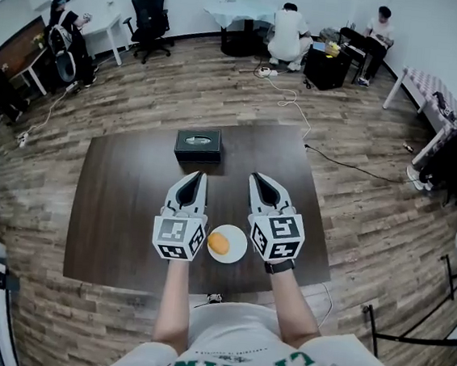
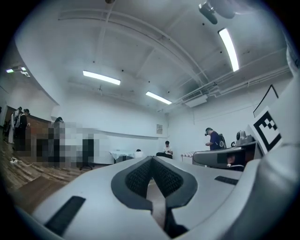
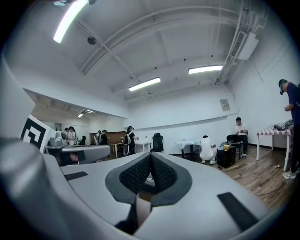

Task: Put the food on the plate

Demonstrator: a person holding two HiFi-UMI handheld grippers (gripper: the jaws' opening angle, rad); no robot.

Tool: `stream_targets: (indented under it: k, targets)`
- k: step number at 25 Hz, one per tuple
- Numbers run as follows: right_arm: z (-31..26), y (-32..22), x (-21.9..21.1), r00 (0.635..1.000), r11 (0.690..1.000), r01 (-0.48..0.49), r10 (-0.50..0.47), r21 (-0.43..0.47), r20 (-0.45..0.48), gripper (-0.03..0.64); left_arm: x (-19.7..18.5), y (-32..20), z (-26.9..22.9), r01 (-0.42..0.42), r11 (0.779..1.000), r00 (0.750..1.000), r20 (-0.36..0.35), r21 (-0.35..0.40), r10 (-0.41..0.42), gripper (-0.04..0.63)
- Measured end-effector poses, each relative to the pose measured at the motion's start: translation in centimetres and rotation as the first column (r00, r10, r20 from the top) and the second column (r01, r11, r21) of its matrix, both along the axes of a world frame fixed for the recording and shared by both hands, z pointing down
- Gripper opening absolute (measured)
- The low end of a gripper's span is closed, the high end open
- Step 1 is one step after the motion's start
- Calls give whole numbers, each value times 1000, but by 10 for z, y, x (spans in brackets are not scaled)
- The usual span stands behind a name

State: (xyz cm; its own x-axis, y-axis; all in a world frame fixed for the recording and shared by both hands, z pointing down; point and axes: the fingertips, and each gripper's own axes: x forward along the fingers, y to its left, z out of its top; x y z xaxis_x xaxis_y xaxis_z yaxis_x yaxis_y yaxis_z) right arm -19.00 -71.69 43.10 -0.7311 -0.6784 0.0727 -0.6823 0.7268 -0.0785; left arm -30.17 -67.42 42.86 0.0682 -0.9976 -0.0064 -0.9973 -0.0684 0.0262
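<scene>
An orange piece of food lies on a small white plate near the front edge of the dark table. My left gripper is held just left of the plate, jaws shut, nothing between them. On the plate's right my right gripper is also shut and empty. Both point away from me toward the room. In the left gripper view the pads meet at the tip; in the right gripper view the pads touch too. Neither gripper view shows the plate.
A black box stands at the table's far edge, ahead of both grippers. Wooden floor surrounds the table, with a cable running across it. Several people, chairs and small tables stand along the far walls.
</scene>
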Motion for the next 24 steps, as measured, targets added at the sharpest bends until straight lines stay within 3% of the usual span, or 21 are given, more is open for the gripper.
stream_targets:
  k: [7,19,24]
  targets:
    - [-13,-1,15,999,998,-34,35,51,-13,17,12,-6,-10,-16,1000,1000,15,23,16,12]
    - [-2,-10,38,998,998,-57,59,38,-36,15,35,-24,13,-61,997,998,19,-43,61,14]
    - [18,-20,50,996,998,-57,57,2,-64,15,42,-34,35,-61,993,998,24,-104,64,14]
